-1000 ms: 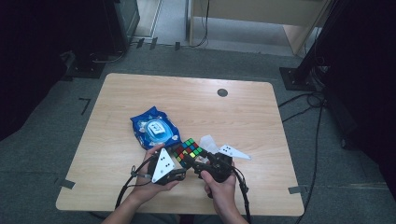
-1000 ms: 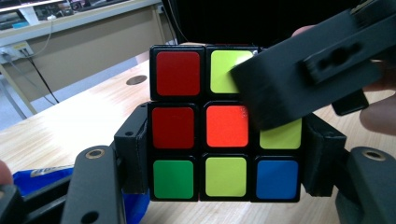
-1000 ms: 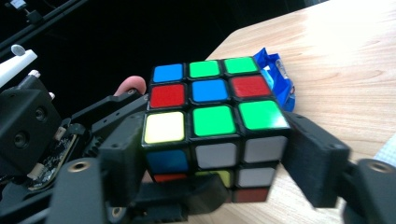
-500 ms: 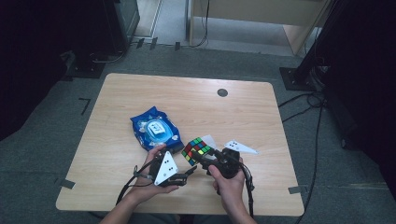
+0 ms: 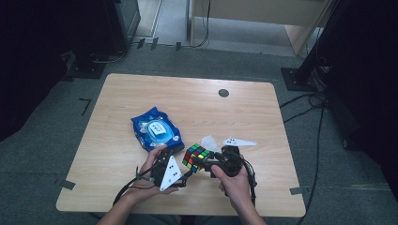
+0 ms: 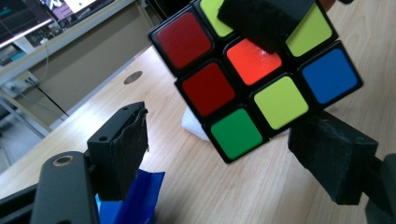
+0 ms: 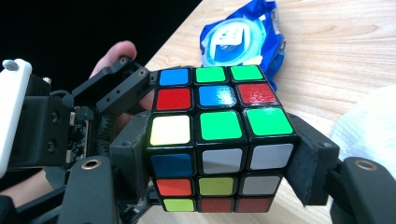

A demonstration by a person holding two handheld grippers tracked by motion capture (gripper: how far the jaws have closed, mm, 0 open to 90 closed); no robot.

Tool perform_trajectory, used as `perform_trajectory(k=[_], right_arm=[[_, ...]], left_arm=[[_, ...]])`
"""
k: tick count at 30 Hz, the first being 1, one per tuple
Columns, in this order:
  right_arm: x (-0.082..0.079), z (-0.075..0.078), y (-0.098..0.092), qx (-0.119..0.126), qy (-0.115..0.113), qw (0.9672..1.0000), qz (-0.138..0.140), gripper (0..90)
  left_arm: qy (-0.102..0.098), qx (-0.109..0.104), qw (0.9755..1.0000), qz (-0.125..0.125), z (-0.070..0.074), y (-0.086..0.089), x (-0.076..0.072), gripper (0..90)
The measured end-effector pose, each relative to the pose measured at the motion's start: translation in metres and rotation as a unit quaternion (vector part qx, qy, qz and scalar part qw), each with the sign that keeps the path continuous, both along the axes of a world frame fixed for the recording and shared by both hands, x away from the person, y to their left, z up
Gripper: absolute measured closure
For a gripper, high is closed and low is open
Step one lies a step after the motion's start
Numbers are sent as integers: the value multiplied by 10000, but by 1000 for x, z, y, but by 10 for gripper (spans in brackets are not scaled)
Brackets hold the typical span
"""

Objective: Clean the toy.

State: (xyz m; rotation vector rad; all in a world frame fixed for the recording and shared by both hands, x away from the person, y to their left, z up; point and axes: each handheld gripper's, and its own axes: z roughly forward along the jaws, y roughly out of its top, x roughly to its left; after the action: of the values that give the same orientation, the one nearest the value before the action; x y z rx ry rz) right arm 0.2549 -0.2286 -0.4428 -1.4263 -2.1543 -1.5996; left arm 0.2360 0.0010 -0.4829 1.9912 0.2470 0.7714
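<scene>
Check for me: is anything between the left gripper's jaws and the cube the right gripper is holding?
Nothing visible. In the left gripper view the left gripper stands open, and the cube sits just beyond its jaws, apart from them. Between them is just bare table. The right gripper clamps the cube's sides.

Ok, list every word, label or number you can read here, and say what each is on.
Nothing here can be read.
Blue wipes pack: print on its white lid label, too blurred to read.
Rubik's cube: plain coloured stickers, no text.
Screen in the left gripper view: lit content, too small to read.
</scene>
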Motion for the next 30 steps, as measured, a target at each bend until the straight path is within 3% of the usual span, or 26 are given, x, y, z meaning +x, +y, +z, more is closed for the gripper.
perform_trajectory(k=[10, 16, 18, 20, 21, 24, 27, 30], right_arm=[[6, -2, 3, -381, 487, 9973, 389, 341], [8, -3, 5, -480, 647, 9955, 505, 341], [8, -4, 4, -465, 608, 9960, 466, 340], [9, -4, 2, -373, 577, 9968, 420, 338], [10, -4, 2, -340, 451, 9977, 372, 333], [10, -3, -2, -55, 365, 9986, 371, 305], [11, 0, -9, 203, 83, 9994, 268, 285], [12, 1, -21, 285, -282, 9991, -169, 292]], left_arm=[[-336, 330, 9983, -347, -8, -7, -5, 155], [-413, 399, 9965, -614, -10, -10, -8, 198], [-380, 372, 9967, -620, -10, -10, -9, 263], [-173, 166, 9974, -682, -7, -8, -8, 298], [-105, 131, 9980, -614, -5, -7, -7, 341], [95, -126, 9988, -471, -1, 0, -2, 341], [294, -386, 9984, -303, 2, 9, 5, 342], [429, -539, 9976, -98, 3, 16, 11, 342]])
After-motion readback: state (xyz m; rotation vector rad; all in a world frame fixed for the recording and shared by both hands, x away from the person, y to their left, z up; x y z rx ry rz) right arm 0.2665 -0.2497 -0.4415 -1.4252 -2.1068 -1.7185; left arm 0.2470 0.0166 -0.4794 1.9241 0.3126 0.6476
